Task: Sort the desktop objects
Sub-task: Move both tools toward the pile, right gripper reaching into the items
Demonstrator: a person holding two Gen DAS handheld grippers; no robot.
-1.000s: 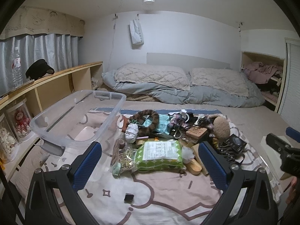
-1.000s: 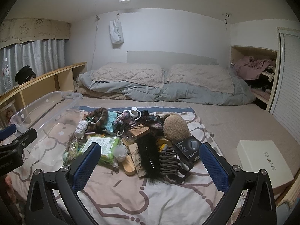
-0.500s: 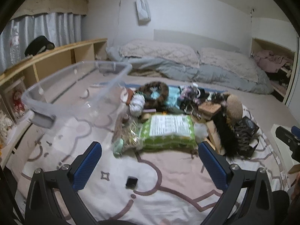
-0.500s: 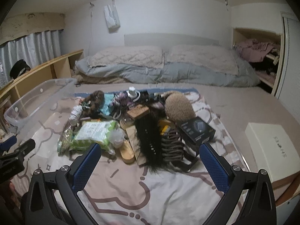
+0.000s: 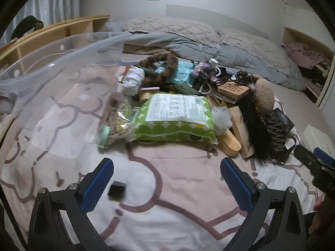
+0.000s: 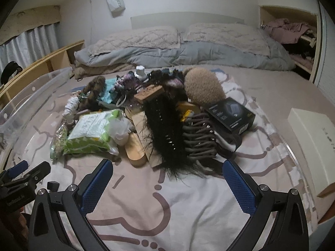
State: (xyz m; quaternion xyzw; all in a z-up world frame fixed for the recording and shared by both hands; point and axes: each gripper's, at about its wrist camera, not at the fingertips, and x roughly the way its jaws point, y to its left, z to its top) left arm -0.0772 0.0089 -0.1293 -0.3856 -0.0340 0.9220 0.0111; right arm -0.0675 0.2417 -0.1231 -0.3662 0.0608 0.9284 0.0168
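both claws are spread wide and hold nothing: the left gripper point(image 5: 167, 177) hovers over the blanket point(image 5: 180, 207) near a small black square point(image 5: 116, 190), the right gripper point(image 6: 167, 179) before the clutter pile point(image 6: 163, 113). the clear bin point(image 5: 52, 67) sits left of the pile.

bed point(image 6: 282, 87) | blanket point(image 6: 178, 209) spread over it | clutter pile point(image 6: 159, 113) centre | clear bin point(image 5: 52, 67) left | white box point(image 6: 314, 129) right | pillows point(image 6: 146, 35) far
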